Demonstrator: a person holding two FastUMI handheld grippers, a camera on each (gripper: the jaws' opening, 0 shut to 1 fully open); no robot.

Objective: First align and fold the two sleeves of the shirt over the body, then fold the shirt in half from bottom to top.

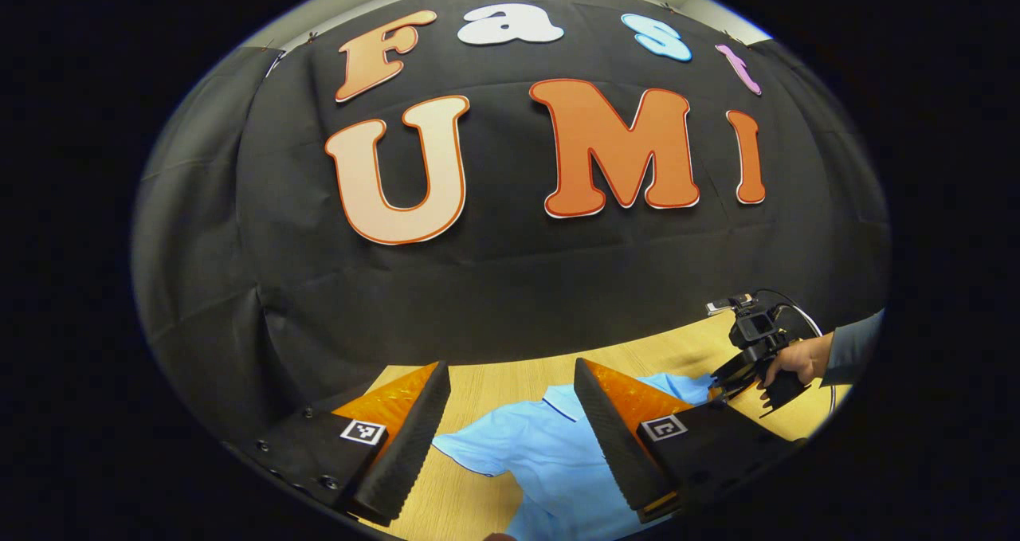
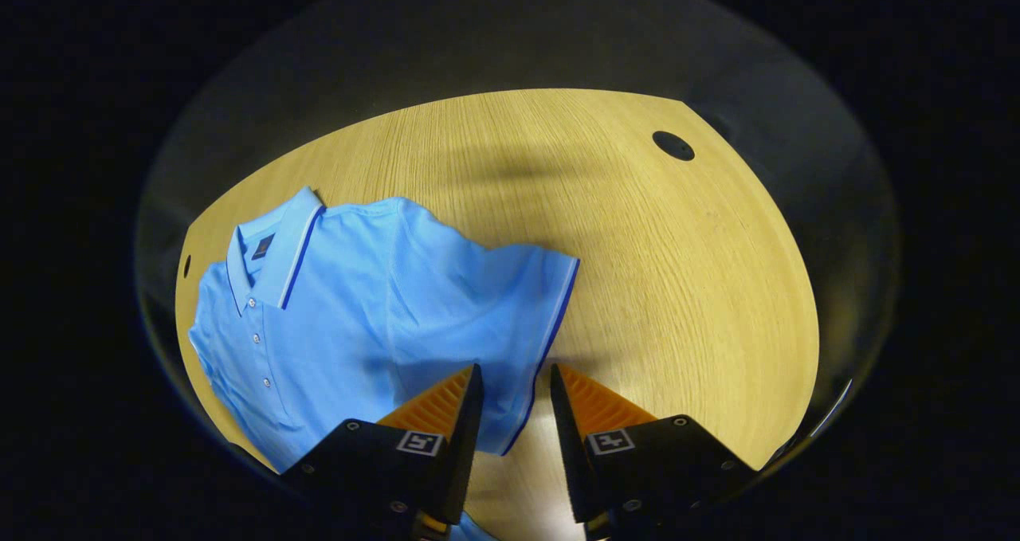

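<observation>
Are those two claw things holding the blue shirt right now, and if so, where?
Neither holds it. The right gripper has open jaws straddling the sleeve hem of the polo shirt; the left gripper is open above it.

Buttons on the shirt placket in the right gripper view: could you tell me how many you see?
3, in a line down the placket of the shirt below the collar: top, middle, lowest. Others may be hidden lower down.

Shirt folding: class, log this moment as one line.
shirt: flat, unfolded | table: wood | left hand-held gripper: open above shirt | right hand-held gripper: open at sleeve hem
</observation>
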